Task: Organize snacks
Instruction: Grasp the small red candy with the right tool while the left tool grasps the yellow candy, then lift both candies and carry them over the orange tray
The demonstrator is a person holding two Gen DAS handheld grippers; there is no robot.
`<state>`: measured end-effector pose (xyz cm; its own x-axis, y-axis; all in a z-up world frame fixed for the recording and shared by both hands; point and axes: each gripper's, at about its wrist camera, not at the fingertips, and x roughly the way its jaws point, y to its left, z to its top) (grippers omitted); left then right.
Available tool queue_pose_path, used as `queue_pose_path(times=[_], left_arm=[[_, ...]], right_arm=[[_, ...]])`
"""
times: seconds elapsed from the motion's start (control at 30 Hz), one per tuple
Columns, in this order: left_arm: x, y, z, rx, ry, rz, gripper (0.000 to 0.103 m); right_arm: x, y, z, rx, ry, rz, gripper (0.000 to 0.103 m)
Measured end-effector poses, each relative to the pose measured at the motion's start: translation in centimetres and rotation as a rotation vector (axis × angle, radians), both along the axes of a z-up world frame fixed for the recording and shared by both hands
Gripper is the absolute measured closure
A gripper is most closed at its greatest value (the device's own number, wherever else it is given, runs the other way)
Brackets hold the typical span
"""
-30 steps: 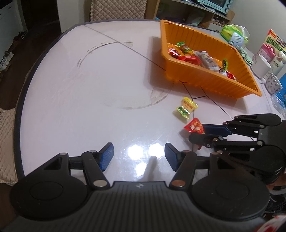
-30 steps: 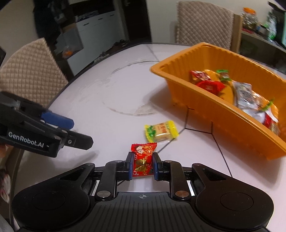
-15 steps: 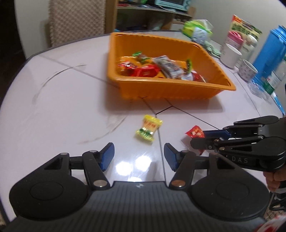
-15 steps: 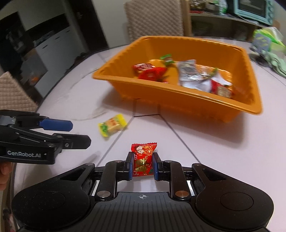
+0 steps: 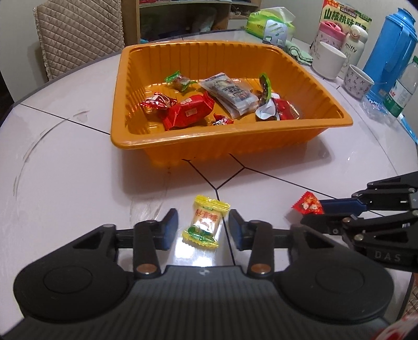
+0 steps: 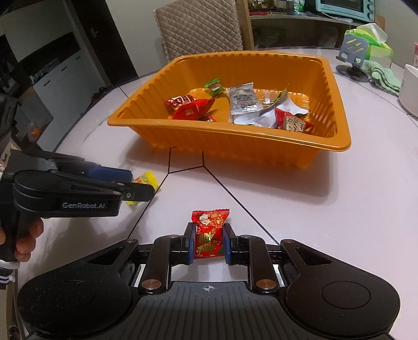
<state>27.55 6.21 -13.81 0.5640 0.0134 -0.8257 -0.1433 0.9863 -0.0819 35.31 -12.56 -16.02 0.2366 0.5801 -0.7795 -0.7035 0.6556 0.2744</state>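
An orange tray (image 5: pixel 209 136) holds several wrapped snacks; it also shows in the right wrist view (image 6: pixel 235 146). A yellow candy (image 5: pixel 205 223) lies on the white table between the fingers of my open left gripper (image 5: pixel 203 228), apart from both pads. In the right wrist view the yellow candy (image 6: pixel 147 180) is partly hidden behind the left gripper (image 6: pixel 135 189). My right gripper (image 6: pixel 208 242) is shut on a red candy (image 6: pixel 209 232), held just above the table. The red candy (image 5: pixel 308 204) and right gripper (image 5: pixel 317 210) show at the right of the left wrist view.
Cups (image 5: pixel 327 60), a blue jug (image 5: pixel 389 52), a water bottle (image 5: pixel 403 89), a tissue pack (image 5: pixel 271 23) and a green cloth (image 5: pixel 299 53) crowd the table's far right. A padded chair (image 5: pixel 81 34) stands behind the tray. Dark seams cross the tabletop.
My left gripper has moved forward and right over the yellow candy, which now lies between its open fingers. The right gripper still holds the red candy and faces the tray more squarely.
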Motion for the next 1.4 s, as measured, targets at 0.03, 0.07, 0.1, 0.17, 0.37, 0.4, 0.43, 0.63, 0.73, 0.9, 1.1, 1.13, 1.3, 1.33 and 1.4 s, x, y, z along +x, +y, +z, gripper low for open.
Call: queue_pose_path(times=[0.03,0.07,0.1,0.17,0.37,0.4,0.43,0.63,0.73,0.9,1.1,1.13,1.3,1.33,1.4], left_arm=[[0.0,0.0,0.0,0.003,0.001,-0.001,0.073],[0.1,0.0,0.0,0.000,0.002,-0.005,0.075],[0.0,0.0,0.0,-0.002,0.003,-0.005,0.079],[-0.1,-0.1,0.0,-0.004,0.007,-0.005,0.084],[-1.6,-0.8,0.1,-0.021,0.019,0.012,0.084],[-2.1,-1.0,0.1,-0.025,0.021,0.019,0.084],[-2.6,-1.2,0.1,-0.029,0.023,0.025,0.084],[-6.4,-2.4,0.3,-0.048,0.041,0.071,0.084],[-8.1,-3.0,0.4,-0.048,0.050,0.088,0.084],[-9.8,-3.6,0.4,-0.061,0.057,0.117,0.084],[-10.1,-3.8,0.5,-0.058,0.058,0.143,0.084],[-10.1,-3.9,0.5,-0.057,0.058,0.147,0.084],[-10.1,-4.3,0.5,-0.042,0.058,0.153,0.084],[-10.1,-4.3,0.5,-0.040,0.058,0.152,0.084],[-10.1,-4.4,0.5,-0.039,0.059,0.151,0.084]], right_arm=[[0.0,0.1,0.0,0.000,0.001,-0.003,0.081],[0.0,0.0,0.0,0.001,0.001,-0.005,0.081],[0.0,0.0,0.0,0.002,0.001,-0.007,0.081],[-0.2,-0.2,0.1,0.002,0.001,-0.008,0.081],[-0.8,-0.2,0.1,0.003,0.000,0.002,0.081],[-1.1,-0.3,0.1,0.002,-0.001,0.005,0.082],[-1.4,-0.3,0.1,0.000,-0.001,0.011,0.082],[-3.8,-0.7,-0.3,-0.019,-0.003,0.061,0.081],[-5.2,-0.9,-0.5,-0.033,-0.019,0.094,0.081],[-6.4,-1.1,-0.5,-0.051,-0.041,0.115,0.081],[-6.6,-0.9,-0.7,-0.054,-0.040,0.102,0.078],[-6.6,-0.9,-0.7,-0.054,-0.040,0.101,0.078],[-6.7,-0.9,-0.7,-0.053,-0.047,0.096,0.078],[-6.8,-0.8,-0.7,-0.054,-0.051,0.097,0.078],[-7.0,-0.8,-0.7,-0.056,-0.061,0.103,0.078]])
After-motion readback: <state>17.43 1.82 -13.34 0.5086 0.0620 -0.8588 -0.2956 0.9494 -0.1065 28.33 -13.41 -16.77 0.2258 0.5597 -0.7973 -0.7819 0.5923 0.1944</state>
